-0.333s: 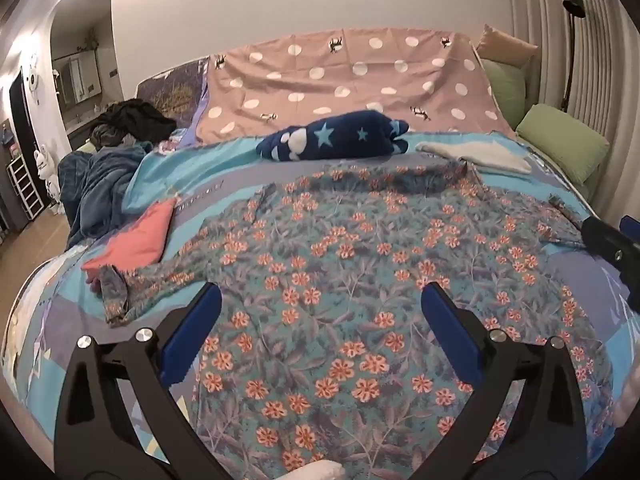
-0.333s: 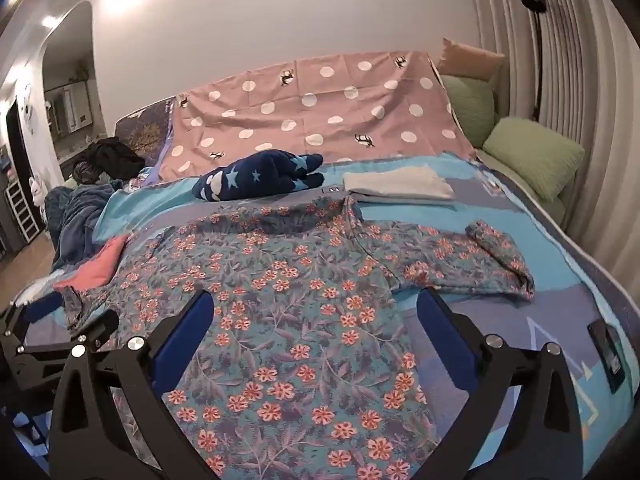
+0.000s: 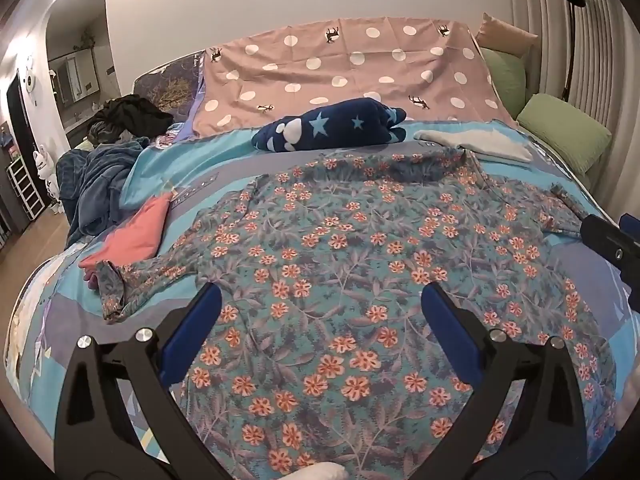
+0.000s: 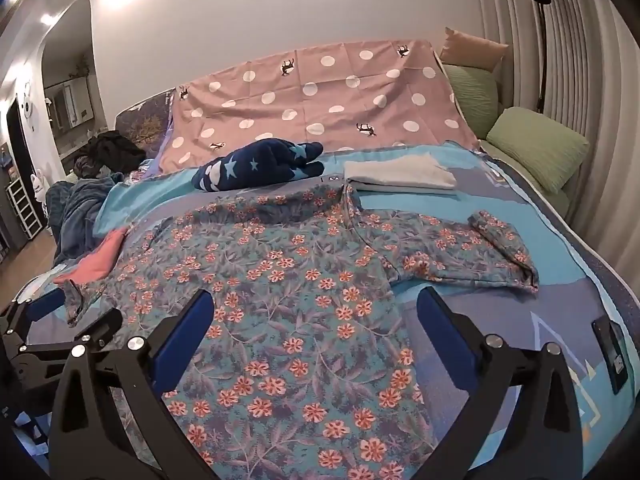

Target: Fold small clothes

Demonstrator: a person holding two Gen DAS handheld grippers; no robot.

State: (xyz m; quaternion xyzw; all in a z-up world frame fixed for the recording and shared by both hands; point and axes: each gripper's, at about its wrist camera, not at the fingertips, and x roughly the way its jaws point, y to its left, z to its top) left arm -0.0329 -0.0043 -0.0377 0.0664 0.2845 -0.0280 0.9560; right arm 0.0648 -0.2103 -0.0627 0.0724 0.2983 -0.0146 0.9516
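Note:
A teal floral long-sleeved shirt (image 3: 352, 264) lies spread flat on the bed, also in the right wrist view (image 4: 280, 280). Its left sleeve (image 3: 136, 280) reaches toward the bed's left edge; its right sleeve (image 4: 472, 252) lies out to the right with the cuff folded back. My left gripper (image 3: 320, 320) is open and empty above the shirt's lower left part. My right gripper (image 4: 312, 320) is open and empty above the shirt's lower right edge. The left gripper also shows at the left edge of the right wrist view (image 4: 60, 320).
A pink garment (image 3: 132, 236) lies by the left sleeve. A navy star-patterned bundle (image 3: 328, 130) and a folded white cloth (image 4: 400, 176) sit behind the shirt. Green pillows (image 4: 536, 148) line the right side. A dark blanket (image 3: 96, 184) is heaped at left. A black phone-like object (image 4: 612, 352) lies at right.
Both grippers have shifted only slightly; the shirt has not moved.

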